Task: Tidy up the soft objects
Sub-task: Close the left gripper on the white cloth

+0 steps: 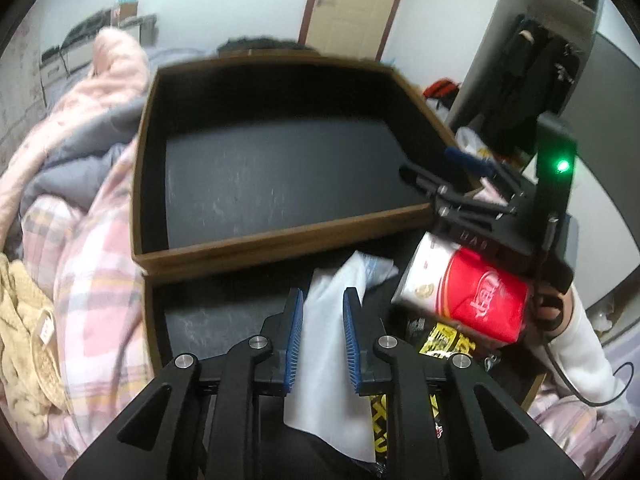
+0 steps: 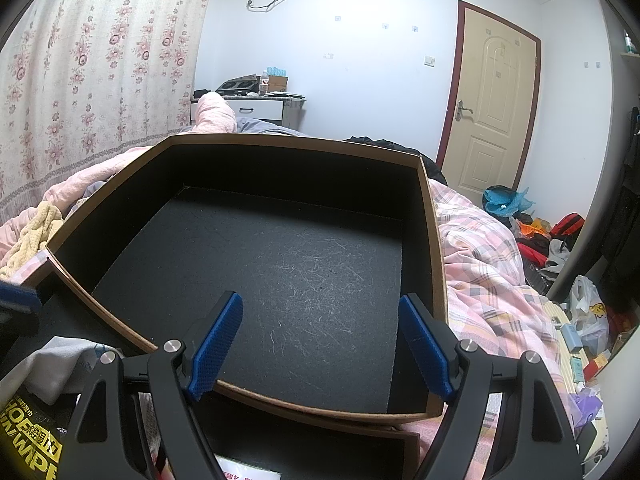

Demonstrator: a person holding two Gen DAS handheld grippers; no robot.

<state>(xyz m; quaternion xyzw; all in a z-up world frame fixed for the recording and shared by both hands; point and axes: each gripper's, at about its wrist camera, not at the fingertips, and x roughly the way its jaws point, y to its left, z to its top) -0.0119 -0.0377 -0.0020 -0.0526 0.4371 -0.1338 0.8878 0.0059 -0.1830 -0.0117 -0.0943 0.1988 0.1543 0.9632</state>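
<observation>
Two brown boxes with black lining sit on the bed. The far box (image 1: pixel 280 232) (image 2: pixel 436 264) holds nothing. The near box (image 1: pixel 150 320) holds a white soft packet (image 1: pixel 328 360), a red and white tissue pack (image 1: pixel 468 296) and a black and yellow bag (image 1: pixel 444 340) (image 2: pixel 28 440). My left gripper (image 1: pixel 323 300) straddles the white packet with a gap at each blue pad. My right gripper (image 2: pixel 320 308) is open and empty above the far box's near rim; it also shows in the left wrist view (image 1: pixel 456 164).
The boxes rest on a pink plaid quilt (image 1: pixel 100 280) (image 2: pixel 488 280). A beige knitted cloth (image 1: pixel 24 336) (image 2: pixel 32 236) lies left of them. Clutter and bags (image 2: pixel 560 240) cover the floor on the right, by a door (image 2: pixel 492 112).
</observation>
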